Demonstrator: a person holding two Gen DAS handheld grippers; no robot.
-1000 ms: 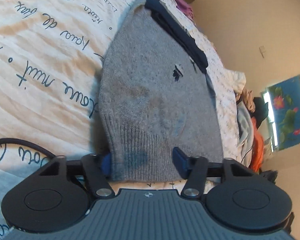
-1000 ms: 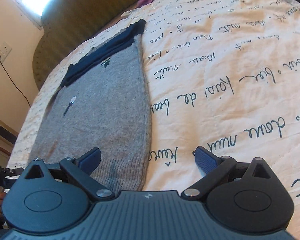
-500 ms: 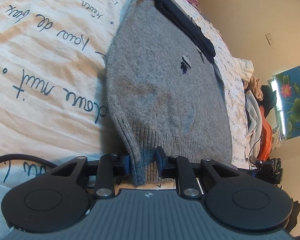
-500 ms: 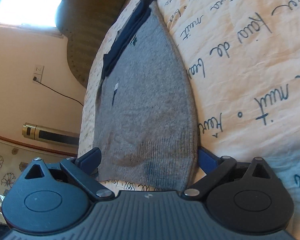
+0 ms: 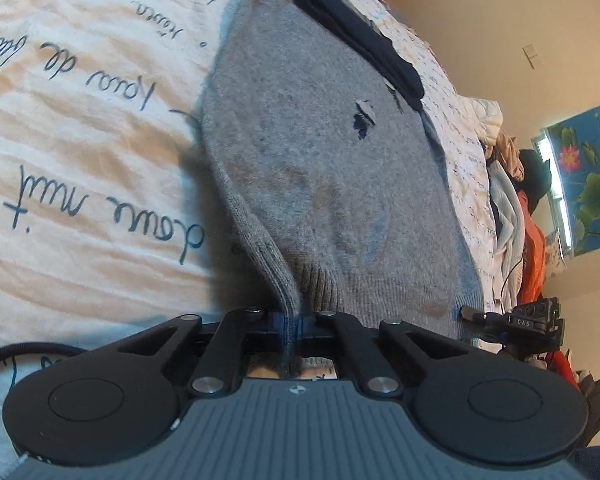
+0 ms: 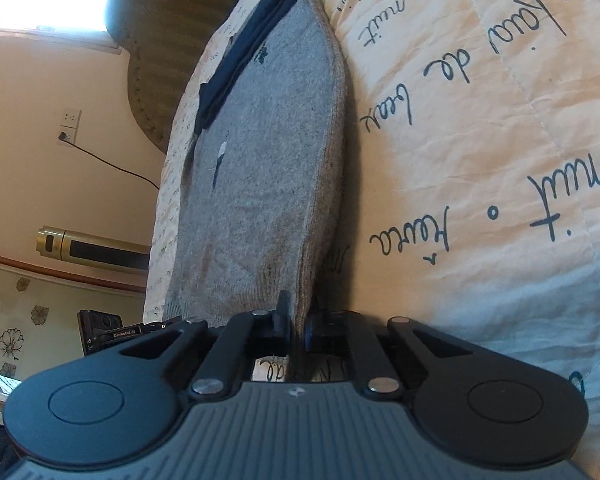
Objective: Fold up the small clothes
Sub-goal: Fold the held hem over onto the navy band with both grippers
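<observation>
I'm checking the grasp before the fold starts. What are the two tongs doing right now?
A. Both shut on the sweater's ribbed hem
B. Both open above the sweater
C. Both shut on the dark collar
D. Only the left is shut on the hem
A: the left tongs and the right tongs are each closed on a pinch of the grey sweater's ribbed hem, while the dark collar lies at the far end.

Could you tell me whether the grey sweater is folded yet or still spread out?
Spread: the sweater lies flat on the bed, hem pinched.
</observation>
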